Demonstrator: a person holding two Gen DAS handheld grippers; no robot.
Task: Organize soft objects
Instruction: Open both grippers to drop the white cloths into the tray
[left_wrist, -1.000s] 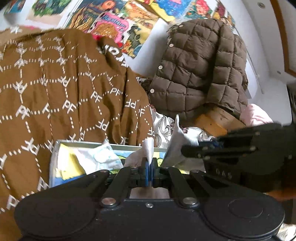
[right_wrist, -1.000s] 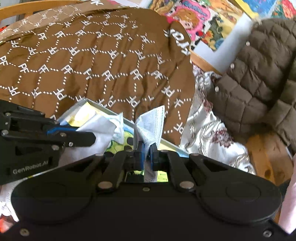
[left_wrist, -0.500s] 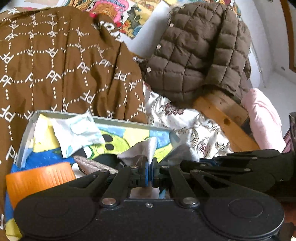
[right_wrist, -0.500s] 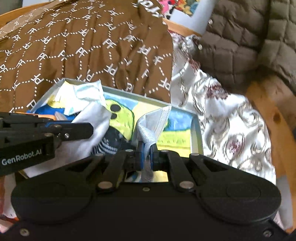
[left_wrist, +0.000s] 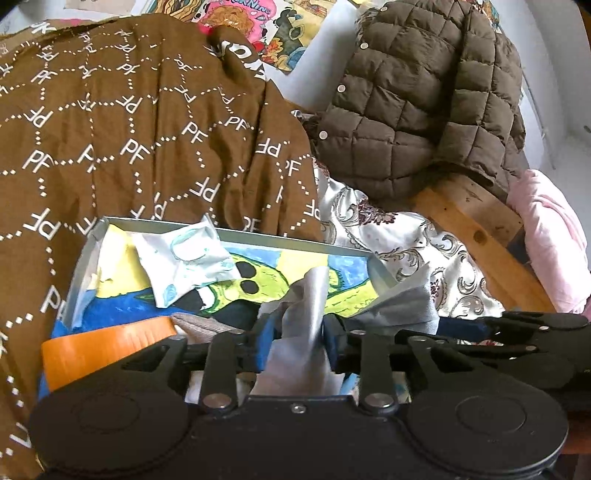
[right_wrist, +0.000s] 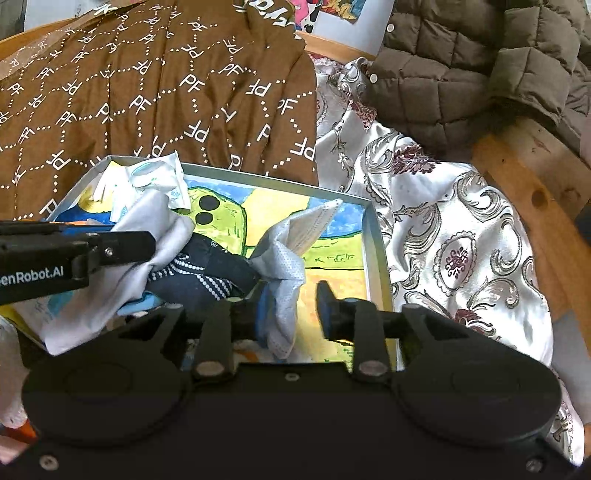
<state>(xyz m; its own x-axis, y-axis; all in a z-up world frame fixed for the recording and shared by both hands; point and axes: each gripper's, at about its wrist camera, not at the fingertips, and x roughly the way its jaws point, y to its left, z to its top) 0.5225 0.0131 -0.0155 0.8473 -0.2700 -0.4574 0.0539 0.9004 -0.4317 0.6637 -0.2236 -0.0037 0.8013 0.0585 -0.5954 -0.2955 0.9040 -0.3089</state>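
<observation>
Shallow grey box with a bright cartoon-painted floor on the brown "PF"-print cloth. Pale grey pleated face mask sags over it, strung between both claws. Left gripper and right gripper are opening, mask loose between jaws. Featherlight, limp; best pinched at an edge.

Left gripper hanging over the near end of a shallow box, jaws opening with a pale grey cloth standing loose between them. Right gripper just off to the right. Orange strip near left, brown quilted jacket far ahead-right.
</observation>
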